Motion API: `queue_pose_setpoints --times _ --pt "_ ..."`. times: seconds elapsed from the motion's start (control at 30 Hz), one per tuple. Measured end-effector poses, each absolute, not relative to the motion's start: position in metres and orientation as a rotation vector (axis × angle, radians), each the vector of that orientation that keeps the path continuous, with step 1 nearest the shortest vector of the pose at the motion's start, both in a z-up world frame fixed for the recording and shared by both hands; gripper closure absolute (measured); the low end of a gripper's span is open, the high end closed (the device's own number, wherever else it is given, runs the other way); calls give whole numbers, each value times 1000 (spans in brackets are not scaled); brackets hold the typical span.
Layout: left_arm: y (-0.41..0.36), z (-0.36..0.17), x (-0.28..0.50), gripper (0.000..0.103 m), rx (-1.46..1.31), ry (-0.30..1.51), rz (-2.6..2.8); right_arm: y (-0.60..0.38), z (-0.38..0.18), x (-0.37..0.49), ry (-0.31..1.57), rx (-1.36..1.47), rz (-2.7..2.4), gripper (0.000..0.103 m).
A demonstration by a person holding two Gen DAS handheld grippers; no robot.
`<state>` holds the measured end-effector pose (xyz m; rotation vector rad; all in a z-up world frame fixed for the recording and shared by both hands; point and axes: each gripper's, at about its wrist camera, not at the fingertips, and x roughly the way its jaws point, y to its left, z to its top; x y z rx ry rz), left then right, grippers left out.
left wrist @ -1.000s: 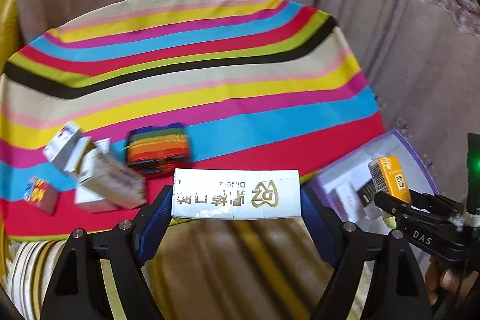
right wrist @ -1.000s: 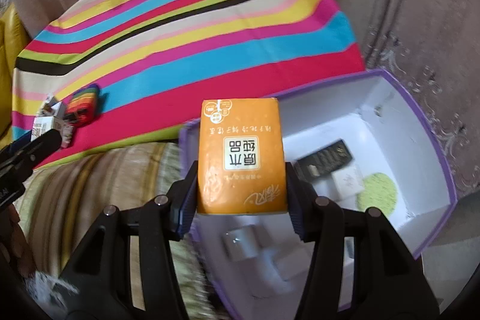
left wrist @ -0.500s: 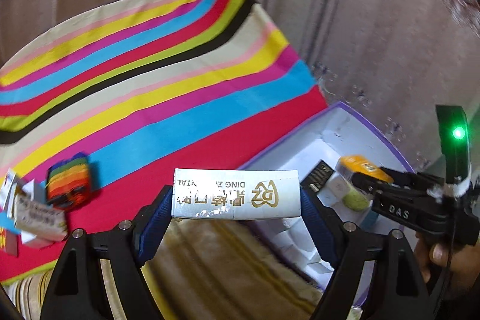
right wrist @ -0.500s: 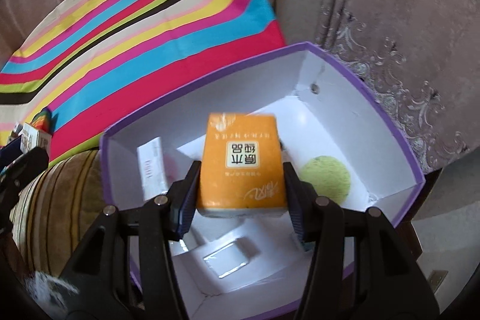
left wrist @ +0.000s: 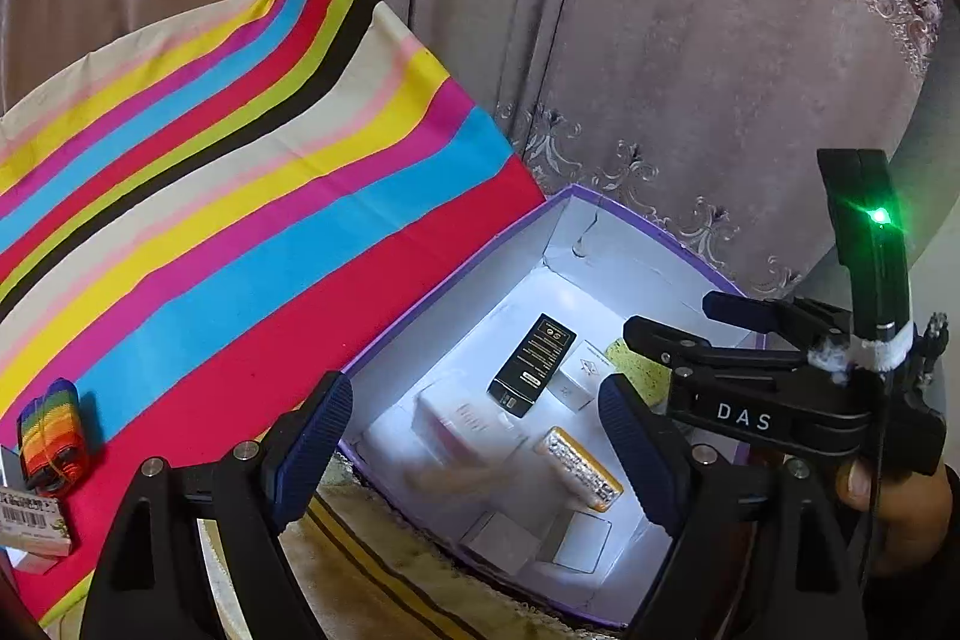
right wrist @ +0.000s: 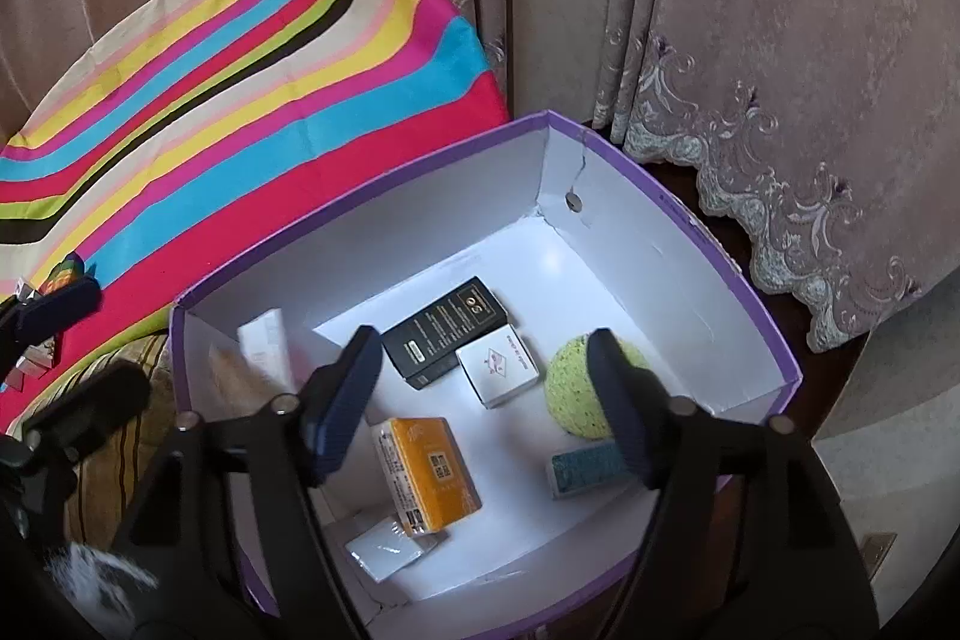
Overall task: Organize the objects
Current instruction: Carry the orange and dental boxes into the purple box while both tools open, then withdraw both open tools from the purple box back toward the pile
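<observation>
Grippers both over our purple box (right wrist: 690, 214), right gripper (right wrist: 480, 400) just opening, jaws empty, orange pack (right wrist: 429, 469) lying on the box floor, left gripper (left wrist: 474, 436) spread, nothing held.

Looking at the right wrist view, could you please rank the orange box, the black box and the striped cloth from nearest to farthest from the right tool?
From the right tool, which hangs open over the purple box:
1. Orange box: on the box floor, just below the left finger.
2. Black box: deeper in, toward the far wall.
3. Striped cloth: outside the box, upper left.
</observation>
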<state>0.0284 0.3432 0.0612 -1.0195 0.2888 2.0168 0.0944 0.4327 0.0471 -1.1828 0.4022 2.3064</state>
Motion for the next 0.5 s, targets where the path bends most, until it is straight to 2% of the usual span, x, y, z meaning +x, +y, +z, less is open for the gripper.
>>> queue_pose_setpoints --times 0.37,0.5 --pt "321 67 22 17 -1006 366 2181 416 52 82 277 -1184 2312 12" --pt "313 74 24 14 -968 393 2252 403 54 75 186 -1189 2300 10"
